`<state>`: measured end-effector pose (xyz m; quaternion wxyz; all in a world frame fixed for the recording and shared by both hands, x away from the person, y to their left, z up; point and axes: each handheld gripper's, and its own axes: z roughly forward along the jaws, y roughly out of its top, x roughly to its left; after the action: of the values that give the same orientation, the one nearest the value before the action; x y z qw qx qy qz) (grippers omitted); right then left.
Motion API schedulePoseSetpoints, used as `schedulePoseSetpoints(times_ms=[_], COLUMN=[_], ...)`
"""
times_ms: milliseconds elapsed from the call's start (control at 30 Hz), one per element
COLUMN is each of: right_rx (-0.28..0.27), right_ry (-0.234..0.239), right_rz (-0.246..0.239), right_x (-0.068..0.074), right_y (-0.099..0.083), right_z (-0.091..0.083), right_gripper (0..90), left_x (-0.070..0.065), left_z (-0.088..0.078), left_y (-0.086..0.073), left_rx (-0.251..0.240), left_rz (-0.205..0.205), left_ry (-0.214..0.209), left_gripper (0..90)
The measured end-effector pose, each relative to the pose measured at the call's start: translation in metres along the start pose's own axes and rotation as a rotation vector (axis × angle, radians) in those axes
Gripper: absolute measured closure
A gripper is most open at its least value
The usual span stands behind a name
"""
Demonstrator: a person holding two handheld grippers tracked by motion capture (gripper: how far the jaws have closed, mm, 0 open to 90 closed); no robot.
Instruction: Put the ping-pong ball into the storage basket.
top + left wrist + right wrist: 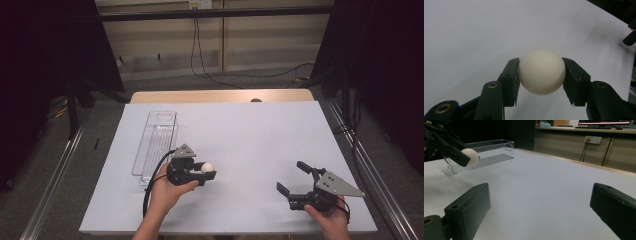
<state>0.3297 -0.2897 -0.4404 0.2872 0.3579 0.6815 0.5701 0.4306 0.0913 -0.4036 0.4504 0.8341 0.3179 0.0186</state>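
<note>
Two tools: left tool (209,169) grips unmarked white ball (207,167); right tool (292,177) open, holding nothing.

Dim room, evenly lit white sheet, soft shadows, perhaps slight blur

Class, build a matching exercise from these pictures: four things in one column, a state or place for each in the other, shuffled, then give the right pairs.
Things:
1. white ball
2. clear tray
3. left gripper
4. right gripper

States or places:
A. jaws wide apart, nothing between them
B. lies empty on the table's left side
C. clamped between two black jaws
D. shut on a round thing

Pairs: 1-C, 2-B, 3-D, 4-A
</note>
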Motion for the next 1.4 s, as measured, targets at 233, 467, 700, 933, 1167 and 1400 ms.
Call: schedulePoseSetpoints(times_ms=[233,467,700,933,1167,1400], right_rx=[-0.002,0.001,0.001,0.004,0.001,0.001], right_ry=[-0.001,0.000,0.000,0.003,0.001,0.001], right_rz=[-0.002,-0.002,0.000,0.000,0.001,0.000], right_x=[0.000,0.000,0.000,0.000,0.000,0.000], right_y=[0.000,0.000,0.000,0.000,0.000,0.000], right_z=[0.000,0.000,0.000,0.000,0.000,0.000], right_gripper=[2.2,2.3,2.3,2.2,2.3,2.3], left_x=[0.002,0.003,0.005,0.006,0.008,0.010], left_z=[-0.003,-0.005,-0.007,-0.009,-0.012,-0.015], left_y=[0.000,0.000,0.001,0.001,0.001,0.001], left_rx=[0.006,0.014,0.017,0.017,0.016,0.015], left_rz=[-0.007,-0.009,-0.012,-0.020,-0.026,-0.033], left_ry=[0.005,0.013,0.016,0.008,0.020,0.032], left_gripper=[51.1,51.1,51.1,51.1,51.1,51.1])
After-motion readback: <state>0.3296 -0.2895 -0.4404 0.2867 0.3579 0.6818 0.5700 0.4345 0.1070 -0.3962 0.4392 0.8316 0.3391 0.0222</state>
